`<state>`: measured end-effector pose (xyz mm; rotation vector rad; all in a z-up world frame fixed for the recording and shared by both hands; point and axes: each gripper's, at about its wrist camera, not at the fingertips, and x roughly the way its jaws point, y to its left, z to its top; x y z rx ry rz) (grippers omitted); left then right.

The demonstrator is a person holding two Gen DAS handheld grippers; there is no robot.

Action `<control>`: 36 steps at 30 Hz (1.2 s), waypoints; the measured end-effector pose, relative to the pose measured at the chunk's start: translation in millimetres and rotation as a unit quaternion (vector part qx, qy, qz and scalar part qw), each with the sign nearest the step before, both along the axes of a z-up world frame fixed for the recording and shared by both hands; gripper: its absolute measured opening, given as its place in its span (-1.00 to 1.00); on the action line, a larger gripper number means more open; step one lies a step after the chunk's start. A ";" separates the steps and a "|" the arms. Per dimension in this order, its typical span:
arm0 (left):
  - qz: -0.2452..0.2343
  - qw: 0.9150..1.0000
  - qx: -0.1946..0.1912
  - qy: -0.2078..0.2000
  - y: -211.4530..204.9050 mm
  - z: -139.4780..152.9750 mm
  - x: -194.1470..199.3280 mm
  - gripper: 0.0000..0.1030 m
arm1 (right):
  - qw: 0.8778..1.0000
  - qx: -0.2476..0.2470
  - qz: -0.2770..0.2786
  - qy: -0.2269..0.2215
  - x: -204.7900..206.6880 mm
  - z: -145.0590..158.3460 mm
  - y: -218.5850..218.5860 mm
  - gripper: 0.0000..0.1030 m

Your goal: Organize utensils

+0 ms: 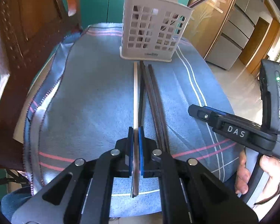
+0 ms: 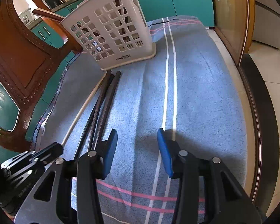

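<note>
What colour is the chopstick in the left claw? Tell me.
Pale cream, unlike the dark ones beside it; the chopstick shows best in the left wrist view.

Blue towel [image 2: 196, 97] covers the table, lying mostly flat with faint creases; paired white stripes run along its length and pink stripes cross near both ends, with a frayed, wavy hem on the chair side. Brown wooden chair [image 2: 18, 59] stands just beside the table's edge, studded trim along its backrest frame. Teal cabinets [image 1: 95, 1] with metal handles stand behind the table's far end. Grey drawer unit [image 1: 233, 37] stands on the pale tiled floor [image 1: 240, 91], well apart from the table, next to wooden panelling. Kitchen counter with jars and a dark appliance visible far back through the chair frame, too small to detail.
</note>
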<state>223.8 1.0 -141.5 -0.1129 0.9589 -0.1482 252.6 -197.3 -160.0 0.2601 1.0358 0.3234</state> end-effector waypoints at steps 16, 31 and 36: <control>0.009 0.999 -0.025 0.042 8.3 -21.1 -13.9 -0.88 | 0.997 -0.031 0.067 0.000 10.6 4.9 51.9 -0.15; 0.014 0.999 -0.021 0.045 11.9 -26.6 -16.6 -0.88 | 0.996 -0.065 0.068 -0.007 19.7 5.4 65.0 -0.99; 0.015 0.999 -0.020 0.044 10.1 -27.1 -14.2 -0.75 | 0.997 -0.068 0.045 0.007 19.7 0.9 41.7 -0.98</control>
